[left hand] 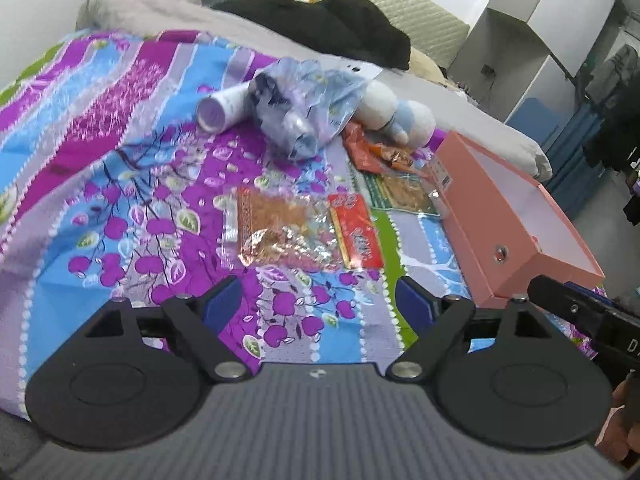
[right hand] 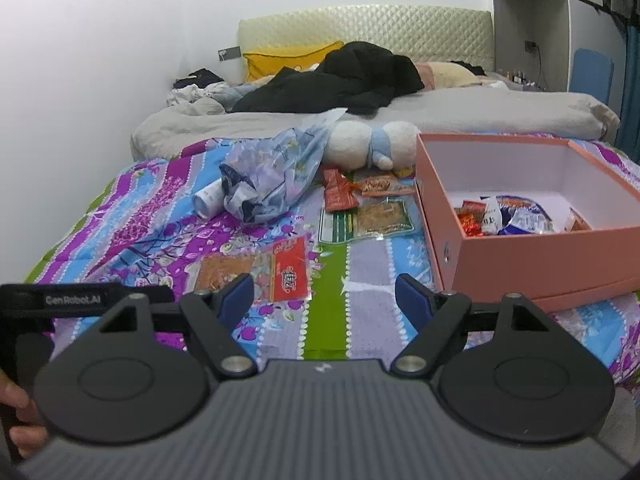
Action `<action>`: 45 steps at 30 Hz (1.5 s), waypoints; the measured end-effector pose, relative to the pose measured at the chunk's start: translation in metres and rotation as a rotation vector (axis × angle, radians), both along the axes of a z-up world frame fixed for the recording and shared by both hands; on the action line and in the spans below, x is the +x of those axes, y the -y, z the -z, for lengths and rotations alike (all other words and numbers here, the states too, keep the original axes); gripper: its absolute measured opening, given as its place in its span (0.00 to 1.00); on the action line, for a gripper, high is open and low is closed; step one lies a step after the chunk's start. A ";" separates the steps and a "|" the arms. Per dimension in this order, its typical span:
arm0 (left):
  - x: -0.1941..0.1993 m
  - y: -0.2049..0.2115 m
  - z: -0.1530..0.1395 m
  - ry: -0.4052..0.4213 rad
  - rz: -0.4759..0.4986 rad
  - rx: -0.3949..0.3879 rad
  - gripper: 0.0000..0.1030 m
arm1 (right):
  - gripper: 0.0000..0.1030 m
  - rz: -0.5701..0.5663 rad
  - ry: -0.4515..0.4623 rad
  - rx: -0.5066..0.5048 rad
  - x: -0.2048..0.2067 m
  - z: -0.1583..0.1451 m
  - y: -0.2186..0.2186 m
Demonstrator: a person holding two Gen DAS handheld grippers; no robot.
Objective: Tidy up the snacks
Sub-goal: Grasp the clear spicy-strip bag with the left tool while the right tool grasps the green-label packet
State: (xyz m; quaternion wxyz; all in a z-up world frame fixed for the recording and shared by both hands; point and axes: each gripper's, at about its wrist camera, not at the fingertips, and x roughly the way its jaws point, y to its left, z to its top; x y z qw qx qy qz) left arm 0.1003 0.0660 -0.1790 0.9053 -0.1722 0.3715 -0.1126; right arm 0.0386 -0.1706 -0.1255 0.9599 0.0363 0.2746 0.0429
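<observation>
Currently your left gripper (left hand: 318,296) stands wide apart and holds nothing; its blue pads (left hand: 224,300) hover over the floral bedspread (left hand: 120,184), touching no packet. Just beyond it, toward 12 o'clock, lies a clear snack packet with a red label (left hand: 304,230), flat on the bedspread. Farther out, at about 1 o'clock, sits a green-edged snack packet (left hand: 404,194), and beyond that an orange wrapper (left hand: 362,148). The pink box (left hand: 508,236) runs along your 2 o'clock side, its near corner close to the right finger. At 11 o'clock a crumpled blue plastic bag (left hand: 304,104) rests over a white tube (left hand: 220,108), with a plush toy (left hand: 400,116) just beside the bag.

Your right gripper (right hand: 324,294) is likewise spread wide and empty, hanging above the bedspread (right hand: 360,320). The red-labelled packet (right hand: 280,268) lies just past its left finger, at 11 o'clock; whether the pad touches it you cannot tell. The green-edged packet (right hand: 368,220) is at 12 o'clock, with red and orange wrappers (right hand: 360,190) behind it. The pink box (right hand: 540,264) stands at 2 o'clock, open at the top, with several snack packets (right hand: 508,216) inside against its near wall. The plush toy (right hand: 372,144) lies behind, touching the box's far corner.
</observation>
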 end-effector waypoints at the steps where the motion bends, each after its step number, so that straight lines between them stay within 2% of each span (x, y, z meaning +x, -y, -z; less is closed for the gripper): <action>1: 0.004 -0.001 0.004 -0.009 -0.005 -0.007 0.84 | 0.77 -0.001 -0.002 0.000 0.003 0.002 -0.001; 11: 0.059 -0.005 0.058 -0.087 -0.057 -0.041 0.84 | 0.76 0.022 -0.063 0.060 0.055 0.038 0.002; 16: 0.086 -0.004 0.075 -0.081 -0.058 -0.006 0.84 | 0.76 0.020 -0.082 0.074 0.087 0.058 0.000; 22: 0.110 0.004 0.082 -0.056 -0.039 0.101 0.84 | 0.76 0.036 -0.097 0.064 0.127 0.081 -0.002; 25: 0.120 0.006 0.084 -0.060 -0.030 0.106 0.88 | 0.76 0.055 -0.098 0.052 0.145 0.091 0.000; 29: 0.133 0.011 0.085 -0.068 -0.024 0.128 0.88 | 0.76 0.086 -0.130 0.076 0.169 0.107 0.007; 34: 0.140 0.024 0.086 -0.045 0.008 0.196 0.88 | 0.76 0.126 -0.154 0.122 0.196 0.120 0.018; 45: 0.158 0.032 0.086 -0.037 0.023 0.235 0.83 | 0.78 0.147 -0.119 0.104 0.245 0.129 0.023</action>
